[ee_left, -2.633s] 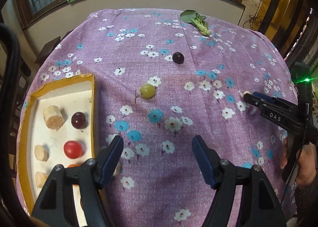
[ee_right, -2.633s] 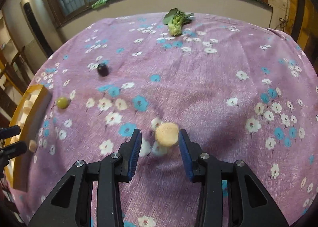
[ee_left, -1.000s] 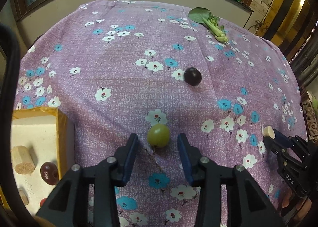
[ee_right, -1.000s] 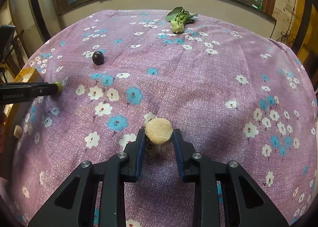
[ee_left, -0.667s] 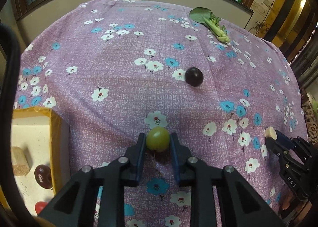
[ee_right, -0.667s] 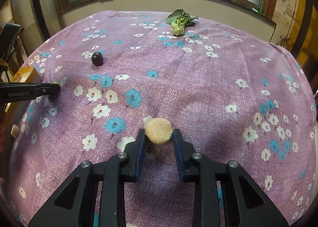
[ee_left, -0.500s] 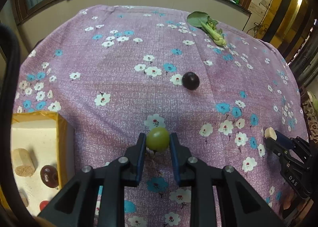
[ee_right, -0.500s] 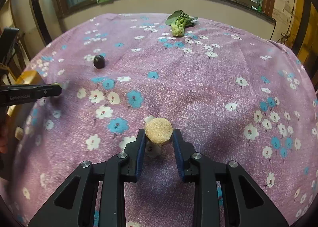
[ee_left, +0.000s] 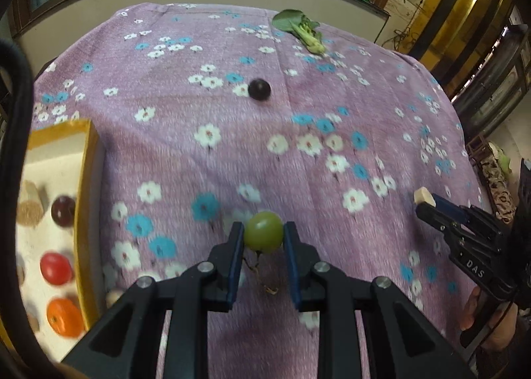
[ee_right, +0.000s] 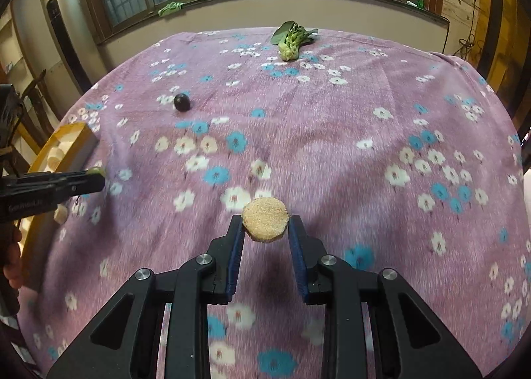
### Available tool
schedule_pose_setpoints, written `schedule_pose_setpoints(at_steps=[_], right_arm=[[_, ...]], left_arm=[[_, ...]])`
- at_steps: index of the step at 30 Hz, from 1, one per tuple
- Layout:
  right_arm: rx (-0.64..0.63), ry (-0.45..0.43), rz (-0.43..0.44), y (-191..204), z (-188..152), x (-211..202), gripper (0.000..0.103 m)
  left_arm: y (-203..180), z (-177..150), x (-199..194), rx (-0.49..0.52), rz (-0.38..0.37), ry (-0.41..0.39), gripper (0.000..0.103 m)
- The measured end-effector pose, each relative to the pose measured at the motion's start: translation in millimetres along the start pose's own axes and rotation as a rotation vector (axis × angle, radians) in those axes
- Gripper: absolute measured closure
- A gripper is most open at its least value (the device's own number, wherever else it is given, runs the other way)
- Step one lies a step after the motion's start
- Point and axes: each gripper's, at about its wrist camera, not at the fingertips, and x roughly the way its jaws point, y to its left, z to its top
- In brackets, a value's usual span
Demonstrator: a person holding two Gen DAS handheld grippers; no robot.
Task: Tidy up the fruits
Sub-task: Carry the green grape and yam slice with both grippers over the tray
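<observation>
My left gripper is shut on a green grape and holds it above the purple flowered cloth; its stem hangs below. My right gripper is shut on a round tan slice, lifted off the cloth. A dark plum lies further back on the cloth and shows in the right wrist view too. A yellow-rimmed tray at the left holds a dark plum, a red fruit, an orange fruit and tan pieces.
A leafy green vegetable lies at the far edge of the table, also in the right wrist view. A small tan piece lies on the cloth beside the tray. Windows and a wall stand behind the table.
My left gripper closed on the green grape and lifted it back toward the tray. My right gripper raised the tan slice a little higher above the cloth.
</observation>
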Motion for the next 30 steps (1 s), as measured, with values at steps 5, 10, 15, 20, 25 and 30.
schedule_pose_setpoints(at_steps=[5, 10, 15, 20, 25, 30], right_arm=[[0.000, 0.024, -0.020, 4, -24, -9, 0.076], [0.027, 0.034, -0.025, 11, -41, -16, 0.076], [0.040, 0.026, -0.021, 22, -49, -25, 0.076], [0.047, 0.035, -0.020, 33, -56, -28, 0.076], [0.042, 0.040, -0.021, 42, -59, -29, 0.076], [0.044, 0.040, -0.030, 48, -59, -31, 0.076]], left_arm=[[-10, -35, -8, 0.007, -0.013, 0.031, 0.077], [-15, -57, -15, 0.028, -0.004, 0.030, 0.077], [-15, -66, -17, 0.025, -0.005, 0.023, 0.077], [-18, -72, -20, 0.031, -0.009, 0.012, 0.077], [-19, -76, -20, 0.037, -0.017, 0.022, 0.077], [-17, -77, -23, 0.037, -0.027, 0.018, 0.077]])
